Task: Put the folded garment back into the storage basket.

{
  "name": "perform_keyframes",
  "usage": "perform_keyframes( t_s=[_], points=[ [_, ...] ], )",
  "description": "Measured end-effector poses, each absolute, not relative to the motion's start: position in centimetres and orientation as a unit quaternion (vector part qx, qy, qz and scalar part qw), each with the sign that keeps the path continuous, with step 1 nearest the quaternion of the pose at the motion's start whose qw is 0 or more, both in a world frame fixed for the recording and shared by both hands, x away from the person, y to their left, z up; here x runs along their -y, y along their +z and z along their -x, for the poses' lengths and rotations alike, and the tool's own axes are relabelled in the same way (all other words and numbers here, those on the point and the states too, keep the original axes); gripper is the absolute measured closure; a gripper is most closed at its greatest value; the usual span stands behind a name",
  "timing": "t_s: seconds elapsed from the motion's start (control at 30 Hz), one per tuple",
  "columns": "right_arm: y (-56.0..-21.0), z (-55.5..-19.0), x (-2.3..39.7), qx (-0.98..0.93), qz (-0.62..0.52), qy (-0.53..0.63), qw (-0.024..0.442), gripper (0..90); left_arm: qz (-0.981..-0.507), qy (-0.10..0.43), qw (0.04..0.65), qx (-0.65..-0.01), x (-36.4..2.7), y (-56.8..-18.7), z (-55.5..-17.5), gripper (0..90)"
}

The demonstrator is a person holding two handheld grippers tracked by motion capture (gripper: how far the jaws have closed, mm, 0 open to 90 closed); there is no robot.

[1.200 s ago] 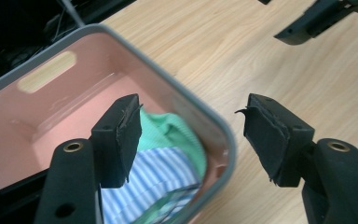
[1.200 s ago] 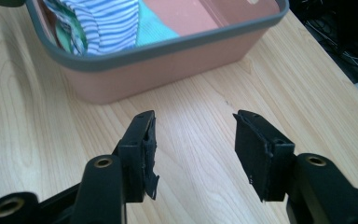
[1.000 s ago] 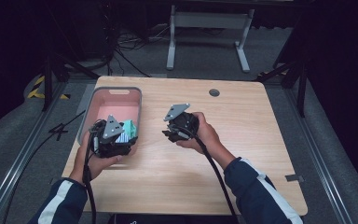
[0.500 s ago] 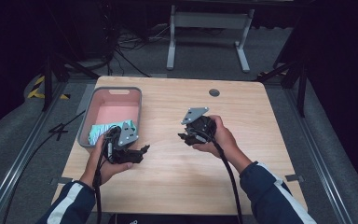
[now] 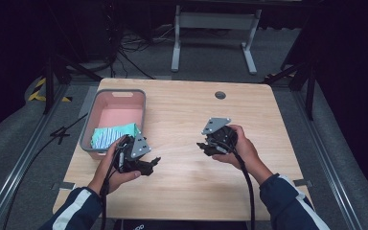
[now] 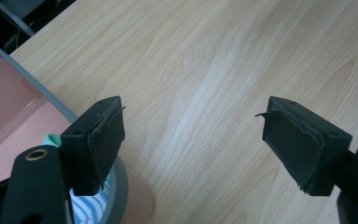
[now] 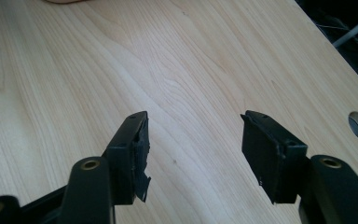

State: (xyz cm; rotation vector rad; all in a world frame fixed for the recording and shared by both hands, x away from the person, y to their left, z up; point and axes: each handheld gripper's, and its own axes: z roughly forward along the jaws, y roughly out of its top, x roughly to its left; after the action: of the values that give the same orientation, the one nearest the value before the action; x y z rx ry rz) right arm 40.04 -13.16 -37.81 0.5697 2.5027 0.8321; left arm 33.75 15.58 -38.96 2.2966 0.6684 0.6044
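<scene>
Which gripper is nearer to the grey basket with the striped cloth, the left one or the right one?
Left. The left gripper is right beside the basket, at its near corner, close to the striped cloth. The right gripper is over the middle of the table, well apart from it.

**Wooden table with one bin at its left edge**

A light wood-grain table [image 5: 182, 191] with rounded corners stands on grey carpet. A round cable hole [image 5: 220, 95] sits near its far edge. A grey plastic bin [image 5: 87, 134] with a pink inside rests directly on the table's left side, holding a striped teal-and-white cloth [image 5: 112, 134].
</scene>
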Motion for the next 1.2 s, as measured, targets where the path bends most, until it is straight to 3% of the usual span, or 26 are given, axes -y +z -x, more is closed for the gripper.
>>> perform_keyframes(
  t_s=[0.43,1.2],
  points=[
    [-39.4,-38.5,16.6,-0.895,-0.236,0.296,0.236,33.5,-0.895,0.222,0.313,-0.226,-14.0,-41.1,-33.3,19.1],
    [-44.5,-35.3,22.9,-0.885,-0.286,0.297,0.216,28.6,-0.919,0.174,0.297,-0.193,-12.2,-45.5,-33.1,17.1]
  ],
)
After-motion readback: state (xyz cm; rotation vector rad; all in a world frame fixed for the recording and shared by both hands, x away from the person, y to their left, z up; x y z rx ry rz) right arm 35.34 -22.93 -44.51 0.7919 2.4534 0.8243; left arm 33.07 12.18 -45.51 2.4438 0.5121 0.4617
